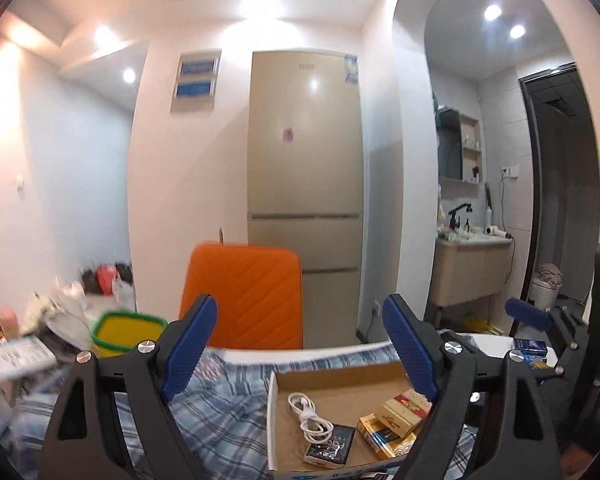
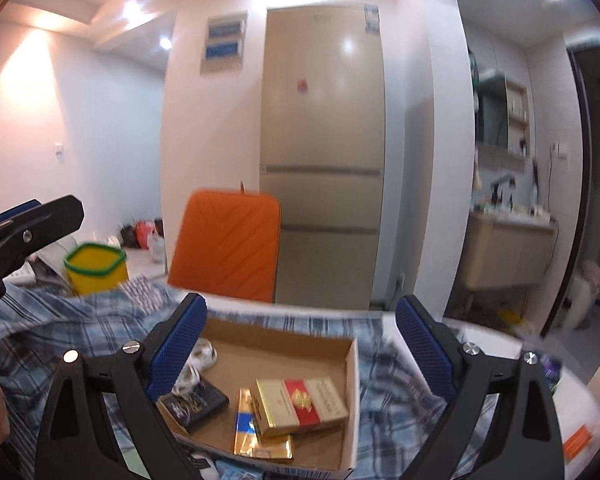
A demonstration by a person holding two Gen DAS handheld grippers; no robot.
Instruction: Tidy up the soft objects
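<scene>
Ribbed blue pads on black frames: left gripper (image 1: 300,344) and right gripper (image 2: 300,354) jaws both released, empty; below, crumpled blue plaid cloth (image 2: 80,320) under shallow cardboard box (image 2: 350,408) of glossy gold-red packets (image 2: 302,406); writing unreadable.

Your left hand-held gripper (image 1: 300,344) is matt black plastic with ribbed blue rubbery pads (image 1: 192,344) and shiny metal screw heads; your right hand-held gripper (image 2: 300,352) has the same finish. Below them you have a soft, woven blue plaid cloth (image 1: 220,408), crumpled into folds. On it sits a shallow tray (image 2: 352,380) of rough brown cardboard, matt inside with white paper-faced walls. In it lie glossy gold and red foil-finished packets (image 2: 304,404) and a smooth white plastic-coated cable (image 1: 308,420). Behind, the orange chair back (image 1: 244,292) looks like smooth stitched leatherette, and the fridge (image 1: 306,160) has a glossy beige sheen.
</scene>
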